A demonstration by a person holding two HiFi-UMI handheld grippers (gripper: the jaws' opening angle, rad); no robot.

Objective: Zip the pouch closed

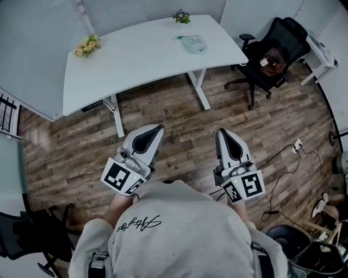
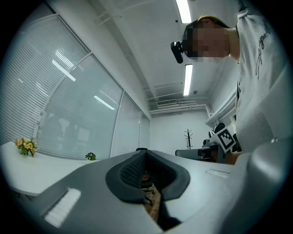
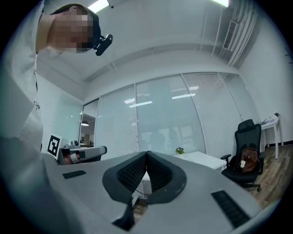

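Pouch, pale green, lies flat on the white bench near its right end, well apart from both claws. From this far off it is not clear whether the zip is open or closed. A small dark mark on the pouch is too small to read. Yellow flowers sit at the left end of the bench. A small plant stands at the far edge, just behind the pouch.

The person stands on the wood floor in front of the bench and holds both claws close to the chest. The left claw has its jaws pressed together with nothing between them; in the left gripper view the ribbed pads meet at the tip. The right claw is closed and empty in the same way, and the right gripper view shows its pads touching. Each claw carries a marker cube with black-and-white square patterns and no letters. Black cursive script runs across the grey sweatshirt, but the words cannot be made out.

A black office chair stands to the right of the bench with a brown bag on its seat. A power strip lies on the floor at the right, among thin cables.
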